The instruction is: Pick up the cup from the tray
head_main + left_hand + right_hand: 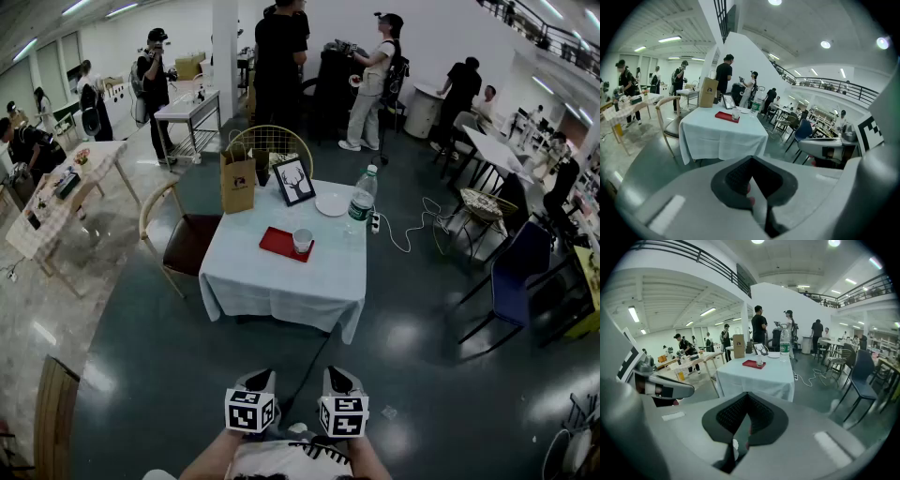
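Observation:
A clear cup (pixel 302 241) stands on the right end of a red tray (pixel 279 244) on a white-clothed table (pixel 281 281), a few steps ahead of me. Both grippers hang close to my body at the bottom of the head view, far from the table. My left gripper (pixel 261 380) and right gripper (pixel 337 378) sit side by side, jaws shut with nothing between them. The left gripper view shows the cup (pixel 735 114) and tray (pixel 724 116) small in the distance beyond its closed jaws (pixel 752 177). In the right gripper view, the cup (pixel 760 363) and tray (pixel 752 364) lie beyond its jaws (pixel 746 417).
On the table also stand a brown paper bag (pixel 238 183), a framed deer picture (pixel 294 181), a white plate (pixel 331 204) and a water bottle (pixel 362 197). A wooden chair (pixel 183 239) stands left of it, a blue chair (pixel 511 281) to the right. Several people stand behind.

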Demonstrator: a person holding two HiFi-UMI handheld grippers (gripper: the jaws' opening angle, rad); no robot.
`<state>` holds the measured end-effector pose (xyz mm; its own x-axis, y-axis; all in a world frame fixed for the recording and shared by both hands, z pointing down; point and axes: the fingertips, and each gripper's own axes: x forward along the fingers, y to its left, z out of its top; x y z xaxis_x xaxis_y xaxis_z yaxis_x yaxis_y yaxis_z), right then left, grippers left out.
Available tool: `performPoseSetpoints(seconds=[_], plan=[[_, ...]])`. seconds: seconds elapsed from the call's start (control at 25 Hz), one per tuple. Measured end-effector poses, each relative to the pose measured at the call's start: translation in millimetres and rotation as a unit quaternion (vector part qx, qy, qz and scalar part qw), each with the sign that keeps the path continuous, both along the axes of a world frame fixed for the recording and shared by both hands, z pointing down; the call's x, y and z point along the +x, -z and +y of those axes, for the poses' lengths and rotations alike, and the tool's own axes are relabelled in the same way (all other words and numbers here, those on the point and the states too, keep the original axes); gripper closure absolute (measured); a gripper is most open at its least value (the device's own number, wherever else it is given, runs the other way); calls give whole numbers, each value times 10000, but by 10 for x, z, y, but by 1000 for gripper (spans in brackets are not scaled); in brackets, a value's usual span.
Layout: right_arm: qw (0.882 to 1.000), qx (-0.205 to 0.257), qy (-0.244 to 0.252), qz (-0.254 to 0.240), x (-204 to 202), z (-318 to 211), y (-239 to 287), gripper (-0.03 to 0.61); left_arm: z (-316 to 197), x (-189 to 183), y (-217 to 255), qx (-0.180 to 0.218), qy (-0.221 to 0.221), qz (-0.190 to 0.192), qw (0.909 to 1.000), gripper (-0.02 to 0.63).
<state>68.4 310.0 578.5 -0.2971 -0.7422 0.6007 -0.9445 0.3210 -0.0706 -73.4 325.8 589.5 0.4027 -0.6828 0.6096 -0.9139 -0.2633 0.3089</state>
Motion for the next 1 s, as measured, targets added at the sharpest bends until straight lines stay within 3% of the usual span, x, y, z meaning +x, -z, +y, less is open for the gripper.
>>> performPoseSetpoints(seconds=[0.76,1.0], plan=[[9997,-15,-198,112,98,-167,-51,552,-211,27,-24,-51,2,26,10000,614],[9995,115,-277,-113,81,-304,-5,551,-309,-4,-42,-79,48,32,10000,614]])
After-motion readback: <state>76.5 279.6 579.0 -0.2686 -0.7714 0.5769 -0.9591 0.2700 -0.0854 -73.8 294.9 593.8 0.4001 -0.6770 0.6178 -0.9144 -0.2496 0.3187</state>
